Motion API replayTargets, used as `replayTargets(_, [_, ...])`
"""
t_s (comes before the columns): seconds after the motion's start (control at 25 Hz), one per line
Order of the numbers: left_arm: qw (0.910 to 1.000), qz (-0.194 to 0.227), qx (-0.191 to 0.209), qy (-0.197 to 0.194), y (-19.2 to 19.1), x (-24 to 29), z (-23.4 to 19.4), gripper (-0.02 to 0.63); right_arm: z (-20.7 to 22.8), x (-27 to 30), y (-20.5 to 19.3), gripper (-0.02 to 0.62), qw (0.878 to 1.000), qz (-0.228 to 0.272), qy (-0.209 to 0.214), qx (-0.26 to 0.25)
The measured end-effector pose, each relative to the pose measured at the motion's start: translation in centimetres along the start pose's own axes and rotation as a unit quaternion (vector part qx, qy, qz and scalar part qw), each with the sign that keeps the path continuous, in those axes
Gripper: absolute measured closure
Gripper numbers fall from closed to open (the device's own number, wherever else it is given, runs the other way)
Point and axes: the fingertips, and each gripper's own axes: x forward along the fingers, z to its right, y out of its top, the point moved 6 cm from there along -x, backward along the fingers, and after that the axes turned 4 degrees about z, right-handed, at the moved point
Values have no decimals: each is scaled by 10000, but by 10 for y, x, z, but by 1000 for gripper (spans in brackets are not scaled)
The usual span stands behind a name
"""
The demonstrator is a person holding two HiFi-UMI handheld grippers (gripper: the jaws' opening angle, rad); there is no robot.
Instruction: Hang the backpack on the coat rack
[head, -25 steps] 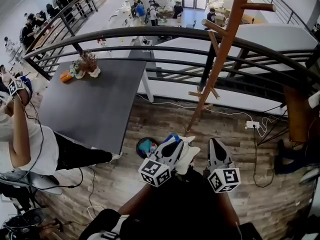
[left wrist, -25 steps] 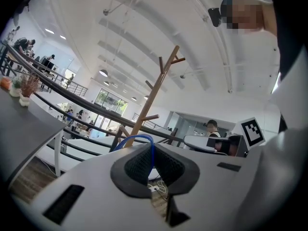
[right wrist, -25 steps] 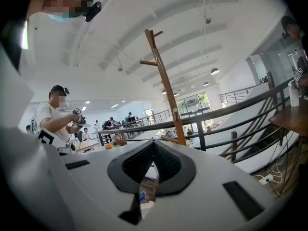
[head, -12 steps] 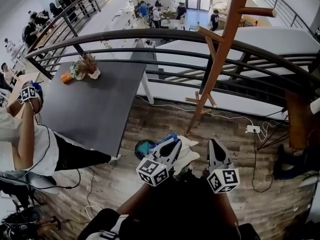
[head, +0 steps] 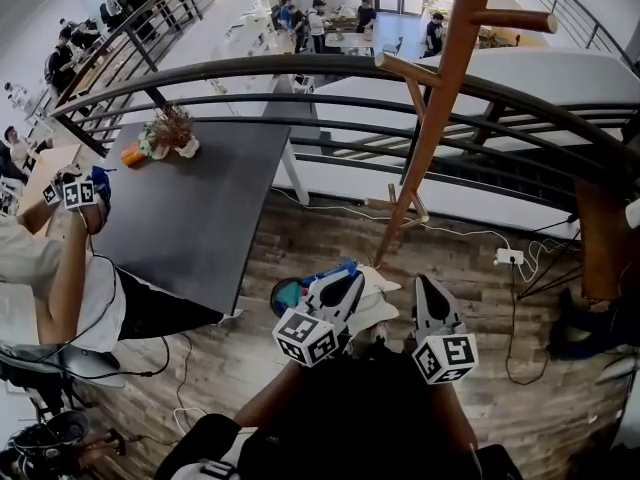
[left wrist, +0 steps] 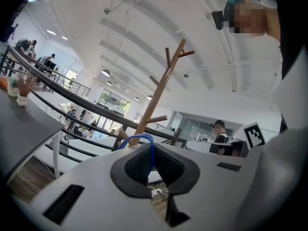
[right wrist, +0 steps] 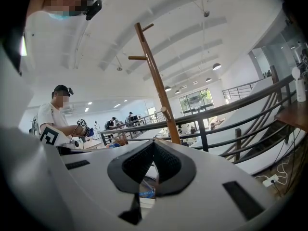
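Wood-plank floor, bounded at the far side by a dark railing. Standing on the planks:

- At left, a dark rectangular table on a white leg.
- At centre, the wooden coat rack, its splayed feet set just in front of the railing and apart from the table.

A white power strip lies on the floor to the right of the rack. A thin white cable runs from the strip along the planks past the rack's feet.

At the table's far corner stands a small potted plant. Just beside it is an orange object, possibly a fruit; the view is too small to tell.
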Motion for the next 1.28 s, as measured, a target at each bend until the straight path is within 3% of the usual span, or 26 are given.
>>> replayTargets(1.28, [9999, -70, 99, -102, 21, 72, -35, 592, 36, 53, -1, 583, 9998, -176, 131, 20])
